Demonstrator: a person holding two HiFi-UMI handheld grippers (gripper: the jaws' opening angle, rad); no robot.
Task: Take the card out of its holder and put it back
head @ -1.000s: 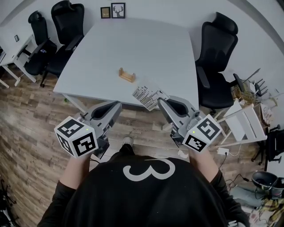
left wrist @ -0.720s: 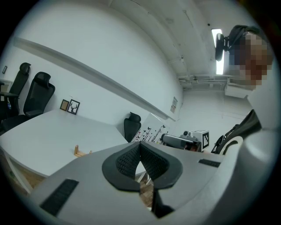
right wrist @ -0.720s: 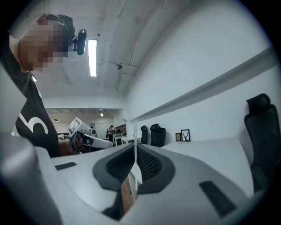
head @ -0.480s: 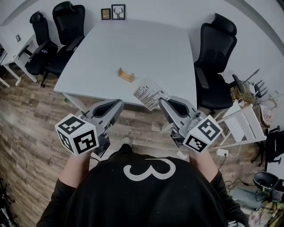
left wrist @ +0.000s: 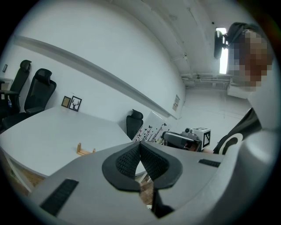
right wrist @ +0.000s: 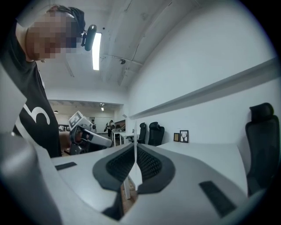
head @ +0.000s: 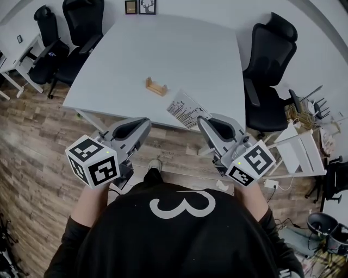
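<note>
While the person stands at the six o'clock side of the white table (head: 163, 49), each hand holds a gripper out toward its near edge. In the head view the right gripper (head: 201, 120) sits at five o'clock of the table, and the right gripper view shows its dark ribbed pads (right wrist: 147, 163) clamped on the card (right wrist: 135, 173), which appears there edge-on as a thin white line between them. From above, the card (head: 185, 108) juts out of that gripper toward eleven o'clock, its white face printed with small black marks, and it overlaps the table's near rim. Whether it touches the tabletop cannot be told.

The wooden holder (head: 156, 87), a low slotted rack, stands on the table at ten o'clock of the card, near it but apart; the card is outside its slot. The left gripper view shows the holder (left wrist: 85, 150) at nine o'clock of the jaws and the card (left wrist: 151, 129) at one o'clock, tilted, with the right gripper (left wrist: 184, 139) behind it.

The left gripper (head: 145, 122) hangs off the table's edge at seven o'clock, well apart from the holder. Its own view shows its pads (left wrist: 127, 160) pressed together, meeting pad to pad at the tip.

A black office chair (head: 269, 70) stands at three o'clock of the table, two more black chairs (head: 81, 21) at ten o'clock, and two small framed pictures (head: 138, 6) lean against the wall at twelve o'clock.
</note>
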